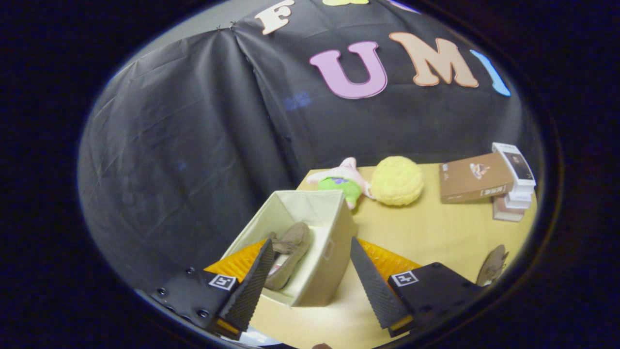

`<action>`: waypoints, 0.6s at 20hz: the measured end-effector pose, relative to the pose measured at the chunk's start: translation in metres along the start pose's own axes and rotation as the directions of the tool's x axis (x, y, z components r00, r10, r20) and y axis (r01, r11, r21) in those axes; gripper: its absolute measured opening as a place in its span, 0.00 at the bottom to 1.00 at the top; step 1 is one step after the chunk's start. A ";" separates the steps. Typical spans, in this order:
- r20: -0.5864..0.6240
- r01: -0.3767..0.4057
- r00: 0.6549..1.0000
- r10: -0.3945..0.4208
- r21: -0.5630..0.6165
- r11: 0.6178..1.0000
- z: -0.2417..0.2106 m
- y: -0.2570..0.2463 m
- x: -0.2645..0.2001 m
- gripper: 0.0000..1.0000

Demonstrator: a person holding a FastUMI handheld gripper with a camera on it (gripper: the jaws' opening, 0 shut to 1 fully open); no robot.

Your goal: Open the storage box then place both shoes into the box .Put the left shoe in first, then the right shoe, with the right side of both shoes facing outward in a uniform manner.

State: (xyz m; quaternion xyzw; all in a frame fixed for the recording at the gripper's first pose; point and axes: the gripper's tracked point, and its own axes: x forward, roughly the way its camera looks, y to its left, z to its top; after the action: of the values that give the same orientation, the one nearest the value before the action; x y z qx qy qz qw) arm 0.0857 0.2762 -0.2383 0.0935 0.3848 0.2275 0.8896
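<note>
Gripper view | we see the hand-held gripper [310, 278] released – fingers spread, nothing between them | storage box [334, 237] open on the worktop [436, 237], just ahead of the fingers | one shoe [289, 252] lies inside it | second shoe [491, 265] on the worktop, well apart – beside the right finger | plush toys and books beyond.

Counting past my spread jaws: one storage box [317, 242]; two shoes, one inside box [289, 252], one right of box [491, 265]; two plush toys [345, 183] [397, 180] behind box; one book stack [489, 182].
</note>
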 end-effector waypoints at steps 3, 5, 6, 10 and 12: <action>0.030 0.079 0.997 -0.078 -0.040 0.996 0.006 -0.049 -0.027 1.00; 0.041 0.137 0.990 -0.135 -0.071 0.988 0.006 -0.084 -0.047 1.00; 0.049 0.168 0.985 -0.165 -0.088 0.982 0.003 -0.103 -0.057 1.00; 0.073 0.295 0.955 -0.287 -0.137 0.946 -0.001 -0.177 -0.089 0.99; 0.061 0.325 0.946 -0.320 -0.122 0.938 -0.017 -0.204 -0.112 0.99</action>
State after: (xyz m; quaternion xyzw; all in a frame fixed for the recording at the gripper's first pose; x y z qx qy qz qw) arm 0.0738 0.0436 -0.2478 -0.0246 0.3612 0.1015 0.9266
